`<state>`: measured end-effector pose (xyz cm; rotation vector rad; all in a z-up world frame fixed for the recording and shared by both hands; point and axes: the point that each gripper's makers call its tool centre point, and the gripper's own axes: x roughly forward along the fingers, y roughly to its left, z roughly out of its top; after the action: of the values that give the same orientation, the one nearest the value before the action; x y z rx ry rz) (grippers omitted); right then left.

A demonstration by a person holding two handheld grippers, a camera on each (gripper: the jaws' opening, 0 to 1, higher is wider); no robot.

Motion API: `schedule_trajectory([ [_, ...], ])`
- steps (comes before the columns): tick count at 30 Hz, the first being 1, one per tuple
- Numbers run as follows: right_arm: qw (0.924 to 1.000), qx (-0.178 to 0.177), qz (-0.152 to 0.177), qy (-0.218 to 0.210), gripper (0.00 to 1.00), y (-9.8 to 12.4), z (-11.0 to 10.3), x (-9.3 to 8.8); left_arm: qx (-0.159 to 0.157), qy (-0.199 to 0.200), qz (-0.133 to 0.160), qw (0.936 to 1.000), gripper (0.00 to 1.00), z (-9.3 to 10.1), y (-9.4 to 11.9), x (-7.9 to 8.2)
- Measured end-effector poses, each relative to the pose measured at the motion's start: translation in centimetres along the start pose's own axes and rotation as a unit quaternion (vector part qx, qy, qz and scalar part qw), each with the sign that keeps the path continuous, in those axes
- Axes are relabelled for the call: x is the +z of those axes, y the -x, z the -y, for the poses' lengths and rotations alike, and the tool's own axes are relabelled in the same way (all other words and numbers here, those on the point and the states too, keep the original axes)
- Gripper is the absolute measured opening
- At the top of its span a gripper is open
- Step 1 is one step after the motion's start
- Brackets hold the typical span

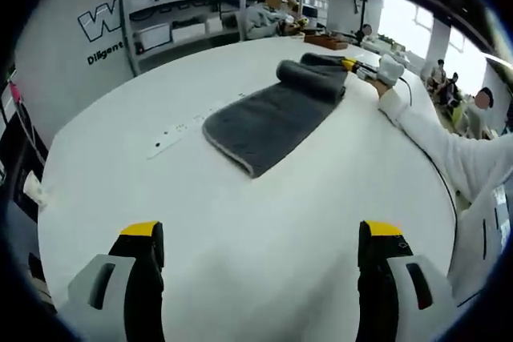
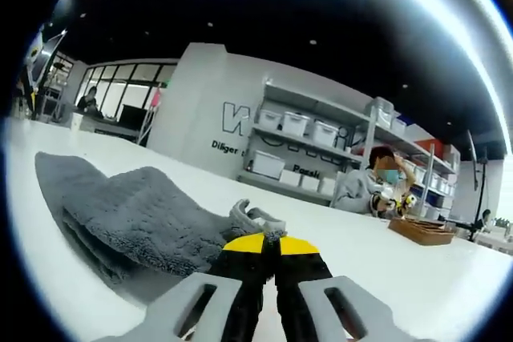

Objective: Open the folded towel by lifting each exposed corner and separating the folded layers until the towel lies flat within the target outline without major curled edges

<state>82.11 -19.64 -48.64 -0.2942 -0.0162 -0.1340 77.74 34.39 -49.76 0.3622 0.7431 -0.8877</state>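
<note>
Towel half unrolled on the white bench

Towel (image 1: pixel 276 122): one, dark grey, lying on the white bench (image 1: pixel 240 214). Grippers: two. In the left gripper view the left gripper (image 1: pixel 260 246) hangs low over bare bench well short of the towel, its yellow-tipped jaws wide apart with nothing between them. In the same view the right gripper (image 1: pixel 362 68) sits at the towel's far end, held by a person's hand (image 1: pixel 390 70) on a white sleeve (image 1: pixel 445 150). In the right gripper view the right gripper (image 2: pixel 270 247) has its jaws pressed together on a pale-edged corner of the towel (image 2: pixel 136 214), which bunches just above the yellow tips.

The towel's long axis runs from the near left to the far right in the left gripper view. Its near end lies flat, with a light hem along the edge; its far end is rolled or folded over into a thick hump by the right gripper.

A thin white strip (image 1: pixel 178 135) lies on the bench just to the left of the towel. Beyond the bench stands a metal shelving unit (image 1: pixel 188 6) holding several white bins, against a grey wall with white lettering (image 1: pixel 104 34). One seated person (image 2: pixel 370 186) works at the far side, near a wooden tray (image 2: pixel 422 231). Windows (image 2: pixel 120 90) light the room's far end.
</note>
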Motion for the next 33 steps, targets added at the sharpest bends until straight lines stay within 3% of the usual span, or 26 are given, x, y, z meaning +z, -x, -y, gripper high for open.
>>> schedule_trajectory([
  [16,0.9997,-0.014,-0.014,0.014,0.00,0.1,5.2,-1.9,0.000,0.004,0.015,0.9999,0.99,1.2,-1.4,1.0],
  [21,0.9995,-0.020,-0.021,0.014,0.00,0.1,6.7,-2.6,-0.013,0.008,0.017,0.9997,0.99,2.0,-2.1,1.0],
  [33,0.9978,-0.041,-0.043,0.030,0.00,0.1,10.8,-4.5,-0.016,0.005,-0.002,0.9998,0.99,2.5,-3.6,0.3],
])
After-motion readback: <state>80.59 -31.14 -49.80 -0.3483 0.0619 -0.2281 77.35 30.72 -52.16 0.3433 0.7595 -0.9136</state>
